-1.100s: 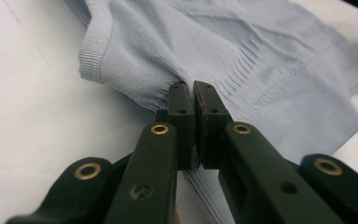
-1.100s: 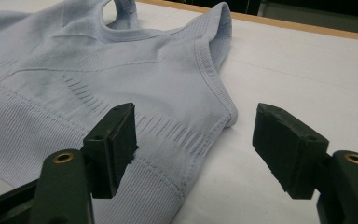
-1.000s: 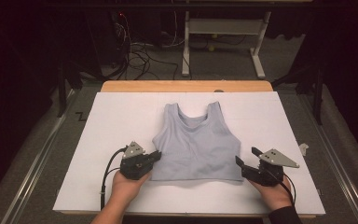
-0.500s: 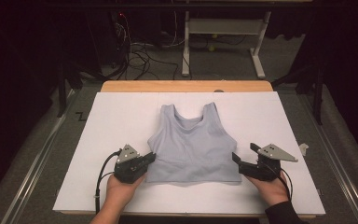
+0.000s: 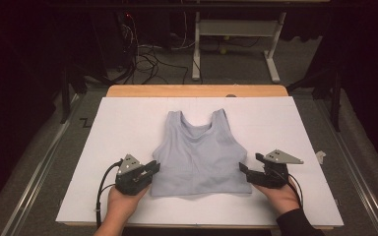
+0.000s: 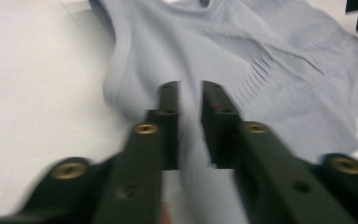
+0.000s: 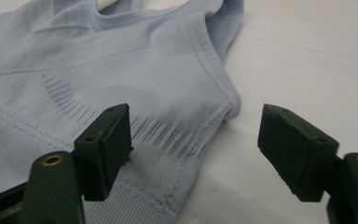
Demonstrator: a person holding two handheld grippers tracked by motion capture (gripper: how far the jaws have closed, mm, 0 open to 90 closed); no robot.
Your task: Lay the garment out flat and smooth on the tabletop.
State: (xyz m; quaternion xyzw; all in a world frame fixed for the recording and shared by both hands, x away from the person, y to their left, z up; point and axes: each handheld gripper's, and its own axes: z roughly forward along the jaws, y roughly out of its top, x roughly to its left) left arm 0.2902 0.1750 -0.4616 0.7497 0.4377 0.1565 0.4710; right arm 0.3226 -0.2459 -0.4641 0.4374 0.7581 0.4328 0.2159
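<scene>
- The white table top (image 5: pixel 103 147) carries a pale blue tank top (image 5: pixel 197 157) lying flat, straps pointing away from the person and hem nearest them; its long axis runs from hem to straps.
- The garment lies between the two tools, so neither hand is clearly nearer: each sits at one lower side corner.
- The left gripper (image 5: pixel 150 169) points inward at the top's left side seam. Its jaws have just been opening and now stand a narrow gap apart, with fabric in that gap; the blur leaves it unclear whether the pads press on it.
- The right gripper (image 5: pixel 248 169) mirrors it at the right seam. Its jaws are spread wide and have just been closing a little, straddling the ribbed side edge (image 7: pixel 200 140) without pinching it.
- Both hands (image 5: pixel 123 201) rest low, wrists level.
</scene>
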